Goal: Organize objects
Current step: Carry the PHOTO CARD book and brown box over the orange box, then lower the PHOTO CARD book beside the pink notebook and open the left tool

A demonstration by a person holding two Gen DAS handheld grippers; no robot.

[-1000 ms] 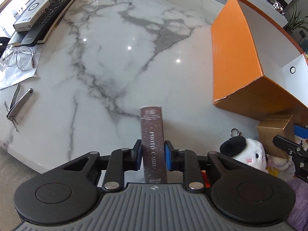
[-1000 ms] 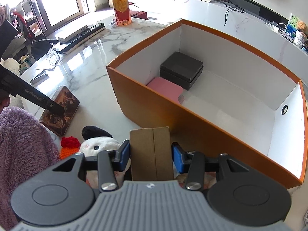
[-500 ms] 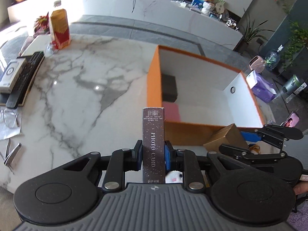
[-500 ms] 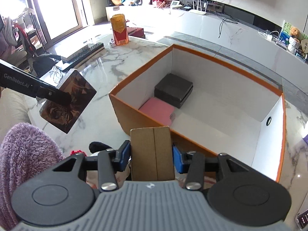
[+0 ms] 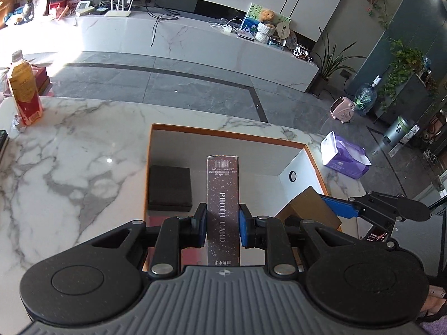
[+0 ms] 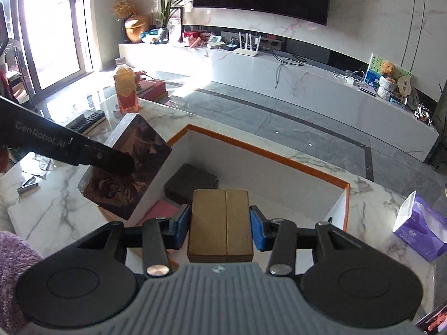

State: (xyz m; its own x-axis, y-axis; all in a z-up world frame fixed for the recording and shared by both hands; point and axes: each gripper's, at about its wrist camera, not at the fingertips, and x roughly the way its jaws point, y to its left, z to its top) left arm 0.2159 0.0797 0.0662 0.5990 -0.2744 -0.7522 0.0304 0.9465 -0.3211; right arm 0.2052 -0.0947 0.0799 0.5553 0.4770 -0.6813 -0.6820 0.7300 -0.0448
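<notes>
My left gripper (image 5: 223, 229) is shut on a dark brown photo card box (image 5: 222, 195) and holds it in the air over the near left part of the orange open box (image 5: 223, 135). The same card box shows in the right wrist view (image 6: 125, 167), above the orange box's left wall. My right gripper (image 6: 220, 229) is shut on a small cardboard box (image 6: 220, 223) above the orange box (image 6: 265, 156); it shows in the left wrist view (image 5: 310, 209). Inside the orange box lie a black case (image 5: 169, 188) and a pink flat item (image 6: 160, 212).
The marble table (image 5: 69, 167) carries a red-labelled bottle (image 5: 23, 89) at the far left and a purple tissue pack (image 5: 345, 155) to the right of the orange box. Remotes (image 6: 89, 120) and small items lie at the table's left end.
Both grippers have risen and moved forward with their boxes, from beside the orange box to above it. The views have tilted up toward the room.
</notes>
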